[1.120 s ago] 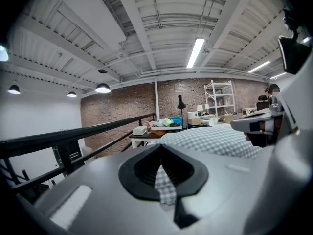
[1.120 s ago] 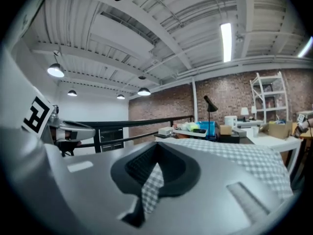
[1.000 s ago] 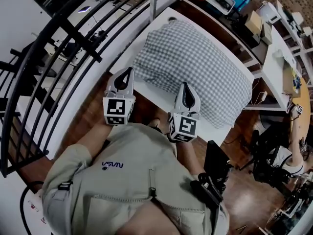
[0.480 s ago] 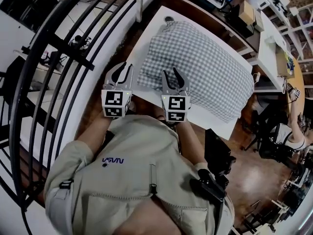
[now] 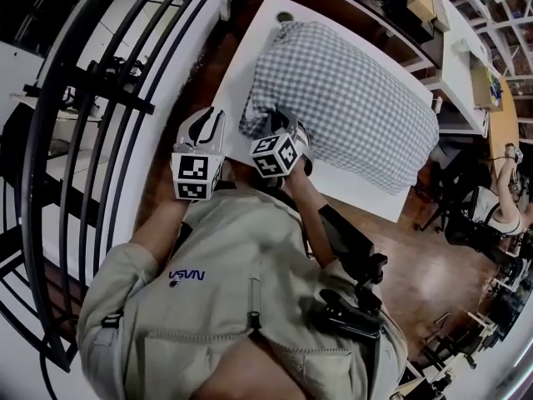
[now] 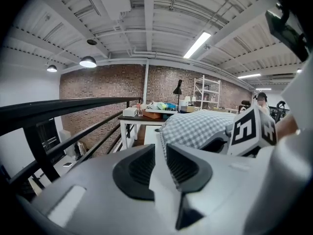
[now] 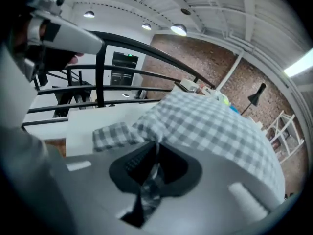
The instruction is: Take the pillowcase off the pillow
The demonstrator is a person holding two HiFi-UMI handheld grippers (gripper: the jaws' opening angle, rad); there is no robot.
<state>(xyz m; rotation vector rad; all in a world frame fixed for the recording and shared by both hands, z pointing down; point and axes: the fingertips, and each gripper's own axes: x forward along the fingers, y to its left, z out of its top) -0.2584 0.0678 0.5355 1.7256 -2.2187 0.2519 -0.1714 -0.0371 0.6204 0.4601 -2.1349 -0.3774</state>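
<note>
one grip is made: the right gripper (image 5: 290, 133) jaws have just closed, seemingly on the near corner of the pillowcase (image 5: 350, 98) lying on the table (image 5: 241, 65). the left gripper (image 5: 210, 122), jaws just parted and empty, next needs a hold beside it to peel the cloth back

In head view, fingers (image 7: 133, 163) of the right gripper (image 7: 153, 164) mostly behind its cube (image 5: 275, 155).

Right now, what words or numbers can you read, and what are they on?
"NASA": on the person's shirt, seen upside down in the head view.
On the left gripper and right gripper: square black-and-white markers, no letters.
The pillowcase: checks only, no words.
The tan box at the picture's top: anything on it is too small to read.
</note>
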